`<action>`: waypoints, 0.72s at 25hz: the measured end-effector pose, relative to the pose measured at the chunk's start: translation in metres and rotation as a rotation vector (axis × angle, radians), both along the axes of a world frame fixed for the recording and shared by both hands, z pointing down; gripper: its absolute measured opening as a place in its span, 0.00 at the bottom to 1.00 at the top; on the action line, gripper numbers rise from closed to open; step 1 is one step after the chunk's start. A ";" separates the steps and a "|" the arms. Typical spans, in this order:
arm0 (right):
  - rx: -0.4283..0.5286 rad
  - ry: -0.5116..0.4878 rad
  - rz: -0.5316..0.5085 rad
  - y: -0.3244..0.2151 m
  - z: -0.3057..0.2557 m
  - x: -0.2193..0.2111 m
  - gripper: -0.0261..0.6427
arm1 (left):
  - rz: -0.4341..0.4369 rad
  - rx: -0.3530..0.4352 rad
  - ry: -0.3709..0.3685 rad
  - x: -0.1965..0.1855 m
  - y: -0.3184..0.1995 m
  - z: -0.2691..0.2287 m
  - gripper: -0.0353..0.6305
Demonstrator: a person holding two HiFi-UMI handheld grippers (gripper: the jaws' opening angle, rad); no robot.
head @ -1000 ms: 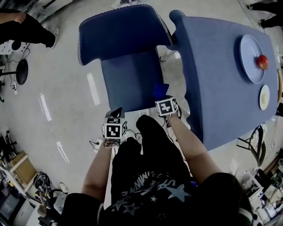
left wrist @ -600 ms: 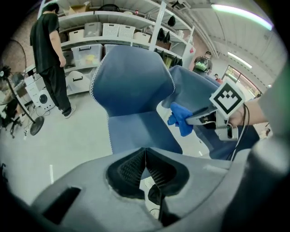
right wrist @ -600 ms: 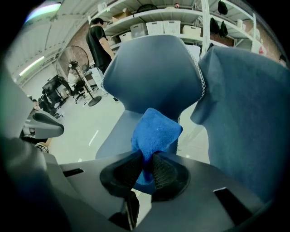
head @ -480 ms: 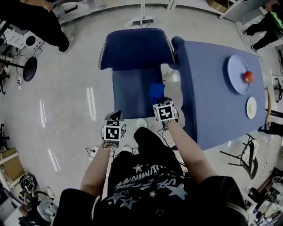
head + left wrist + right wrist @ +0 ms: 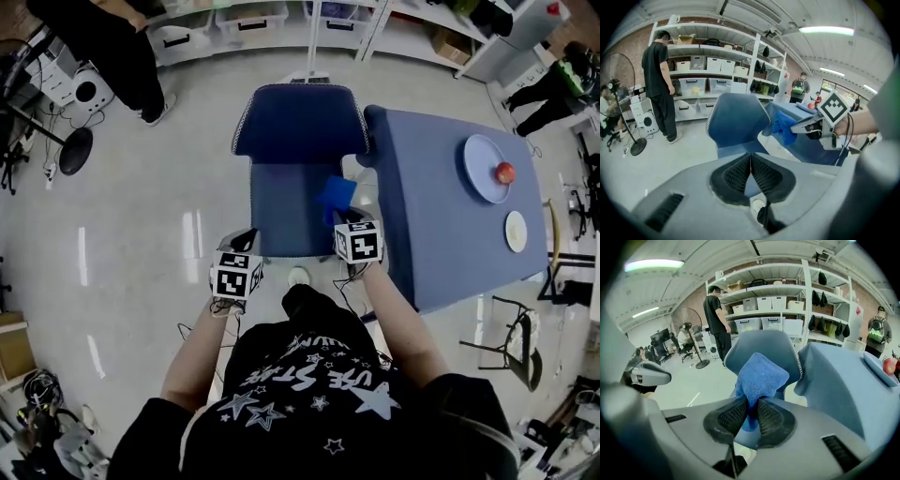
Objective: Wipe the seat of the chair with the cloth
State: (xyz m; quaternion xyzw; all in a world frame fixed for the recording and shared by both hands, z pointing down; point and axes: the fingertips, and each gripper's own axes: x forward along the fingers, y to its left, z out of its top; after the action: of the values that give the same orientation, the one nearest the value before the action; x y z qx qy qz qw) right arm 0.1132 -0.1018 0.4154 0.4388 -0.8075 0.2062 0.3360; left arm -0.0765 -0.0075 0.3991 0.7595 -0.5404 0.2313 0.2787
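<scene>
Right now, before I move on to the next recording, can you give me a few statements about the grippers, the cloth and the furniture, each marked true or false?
1. The right gripper is shut on the blue cloth. True.
2. The left gripper holds a sponge. False: its jaws are together with nothing between them.
3. In the head view the chair stands left of the table. True.
4. The plate on the table is bare. False: a red fruit lies on it.
5. The cloth lies spread flat on the table. False: it is bunched in the right gripper's jaws.
</scene>
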 end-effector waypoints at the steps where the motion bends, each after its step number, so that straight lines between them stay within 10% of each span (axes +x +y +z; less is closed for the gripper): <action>1: 0.022 -0.012 0.006 0.002 -0.009 -0.001 0.12 | -0.008 0.022 0.008 -0.005 0.001 -0.008 0.09; 18: 0.137 -0.079 0.033 0.135 -0.065 -0.005 0.12 | 0.006 0.160 0.043 -0.019 0.129 -0.061 0.09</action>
State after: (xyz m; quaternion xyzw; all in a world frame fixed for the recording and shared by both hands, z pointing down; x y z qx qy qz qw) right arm 0.1078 0.0336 0.3507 0.4658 -0.8249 0.1731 0.2695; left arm -0.0959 0.1213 0.3378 0.7857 -0.5488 0.1719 0.2279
